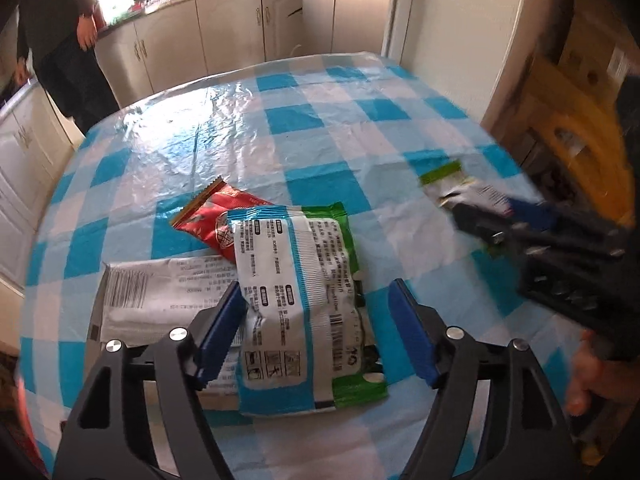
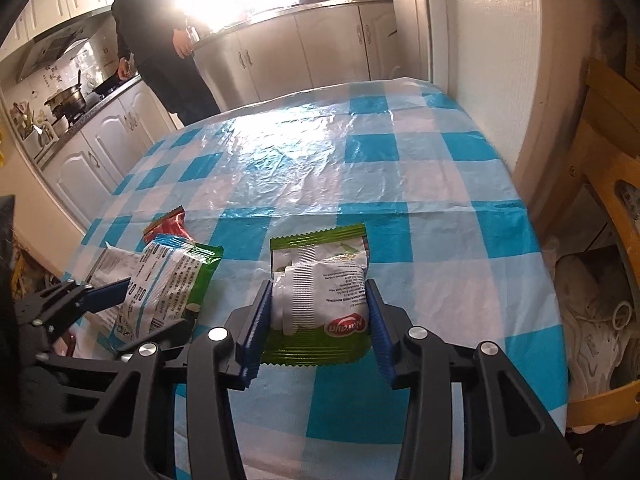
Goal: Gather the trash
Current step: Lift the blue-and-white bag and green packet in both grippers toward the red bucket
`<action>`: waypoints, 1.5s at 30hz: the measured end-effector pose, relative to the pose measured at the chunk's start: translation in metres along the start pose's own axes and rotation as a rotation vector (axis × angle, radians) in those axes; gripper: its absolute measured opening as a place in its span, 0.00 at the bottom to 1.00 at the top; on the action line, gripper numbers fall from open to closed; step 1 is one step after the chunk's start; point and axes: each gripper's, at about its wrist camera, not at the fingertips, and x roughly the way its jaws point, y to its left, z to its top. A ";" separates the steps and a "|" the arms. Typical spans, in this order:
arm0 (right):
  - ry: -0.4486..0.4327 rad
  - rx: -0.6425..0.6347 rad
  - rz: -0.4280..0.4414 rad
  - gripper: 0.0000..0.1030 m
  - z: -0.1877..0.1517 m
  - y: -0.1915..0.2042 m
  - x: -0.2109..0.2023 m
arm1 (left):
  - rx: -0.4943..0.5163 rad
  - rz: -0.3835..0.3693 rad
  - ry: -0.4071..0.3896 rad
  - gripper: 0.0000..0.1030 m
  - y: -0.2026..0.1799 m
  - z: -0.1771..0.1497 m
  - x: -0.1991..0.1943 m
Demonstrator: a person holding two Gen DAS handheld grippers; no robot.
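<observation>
On the blue-checked tablecloth (image 1: 320,128) lies a pile of wrappers: a red one (image 1: 224,216), a white one (image 1: 160,296), and a blue, white and green one (image 1: 304,288) on top. My left gripper (image 1: 318,296) is open astride the top wrapper, whose right edge is clear of the right pad. My right gripper (image 2: 318,288) is shut on a green and white snack packet (image 2: 320,276), both pads pressing its sides. In the left wrist view, blurred, the right gripper (image 1: 472,216) and its packet (image 1: 452,188) appear at the right. In the right wrist view the left gripper (image 2: 108,296) is at the pile (image 2: 168,284).
A person in dark clothes (image 2: 160,40) stands by the kitchen counter beyond the table. A wall corner (image 2: 492,80) and a yellow wooden chair (image 2: 612,200) flank the table's right edge, with shoes (image 2: 600,320) on the floor below. Cabinets (image 1: 24,168) run along the left.
</observation>
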 end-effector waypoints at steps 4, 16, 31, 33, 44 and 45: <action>-0.003 0.021 0.001 0.45 -0.002 -0.005 -0.006 | 0.052 0.098 -0.029 0.63 -0.011 -0.002 0.008; -0.017 0.022 0.035 0.45 -0.009 0.002 -0.023 | -0.081 -0.013 -0.041 0.53 0.014 -0.008 -0.021; 0.011 -0.086 0.199 0.45 0.002 0.076 -0.027 | -0.288 -0.134 -0.157 0.53 0.095 -0.040 -0.097; 0.017 -0.114 0.223 0.45 0.002 0.091 -0.027 | -0.314 -0.114 -0.168 0.53 0.110 -0.047 -0.105; 0.092 -0.338 0.376 0.45 0.002 0.206 -0.013 | -0.495 0.058 -0.193 0.53 0.204 -0.108 -0.143; 0.099 -0.364 0.392 0.45 0.001 0.220 -0.012 | -0.517 0.076 -0.193 0.53 0.214 -0.115 -0.146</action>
